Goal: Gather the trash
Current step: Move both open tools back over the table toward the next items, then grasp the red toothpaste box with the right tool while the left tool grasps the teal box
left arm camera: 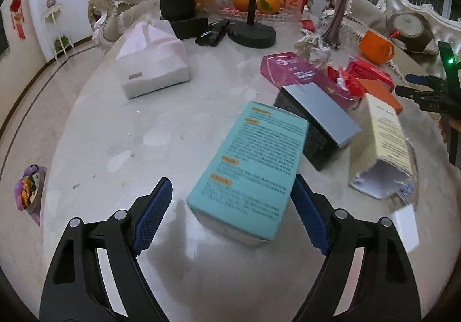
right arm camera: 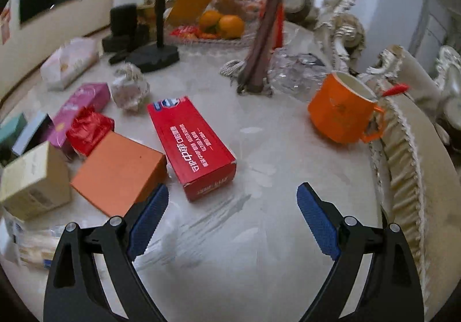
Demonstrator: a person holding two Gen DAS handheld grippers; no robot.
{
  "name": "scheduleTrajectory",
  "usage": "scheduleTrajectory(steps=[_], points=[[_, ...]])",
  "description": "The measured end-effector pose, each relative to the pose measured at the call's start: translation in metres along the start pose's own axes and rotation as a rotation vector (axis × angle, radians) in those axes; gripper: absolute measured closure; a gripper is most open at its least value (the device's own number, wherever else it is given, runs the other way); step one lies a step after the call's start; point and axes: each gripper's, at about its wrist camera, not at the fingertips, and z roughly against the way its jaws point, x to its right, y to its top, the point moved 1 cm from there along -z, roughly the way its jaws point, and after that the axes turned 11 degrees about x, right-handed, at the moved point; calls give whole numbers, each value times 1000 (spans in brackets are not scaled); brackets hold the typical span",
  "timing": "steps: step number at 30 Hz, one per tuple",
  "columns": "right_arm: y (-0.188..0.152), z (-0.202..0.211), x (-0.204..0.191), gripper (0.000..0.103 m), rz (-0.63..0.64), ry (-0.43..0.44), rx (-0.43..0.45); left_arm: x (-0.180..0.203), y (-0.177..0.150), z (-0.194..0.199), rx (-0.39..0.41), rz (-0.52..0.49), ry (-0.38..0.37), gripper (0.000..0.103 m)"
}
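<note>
the left gripper (left arm camera: 230, 215) is spread wide around the near end of the teal box (left arm camera: 247, 169), its right pad touching. the right gripper (right arm camera: 233, 218) gapes empty just short of the red box (right arm camera: 190, 146), which lies beside the orange box (right arm camera: 121, 169).

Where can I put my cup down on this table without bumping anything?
The widest bare patch lies left of the teal box, below the tissue pack. Another sits between the red box and orange mug. The boxes in between are crowded together.
</note>
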Motion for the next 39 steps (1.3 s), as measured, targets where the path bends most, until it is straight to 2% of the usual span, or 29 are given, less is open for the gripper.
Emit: scheduleTrajectory(steps=[7,18,20,21,22,23,24,26,30,33,39], points=[[15,-36,-10,16,71,48,-25,-4,11,-24,-44,34,-11,21],[34,-65,-3,16,41,73,-27,2,18,-38,-47,43,22,22],[36,-70,-4,17,53,82,-33,4,17,-36,-46,27,30,28],[36,-74,-4,18,48,98,-49,6,17,-35,-42,14,39,36],[36,-77,-4,24,41,106,-62,6,17,-34,-37,11,44,42],[35,-78,-3,40,12,140,-73,5,17,-33,-30,11,60,56],[35,-77,-1,51,-36,180,-85,2,17,-32,-31,24,58,56],[34,-73,0,53,-74,156,-92,-4,18,-30,-22,80,41,56],[28,-56,4,53,-113,126,-78,-9,14,-23,-9,129,35,56],[19,-26,17,53,-214,102,-38,-9,12,-10,11,147,24,56],[-19,34,29,53,-305,54,-8,-5,-3,34,69,185,12,56]])
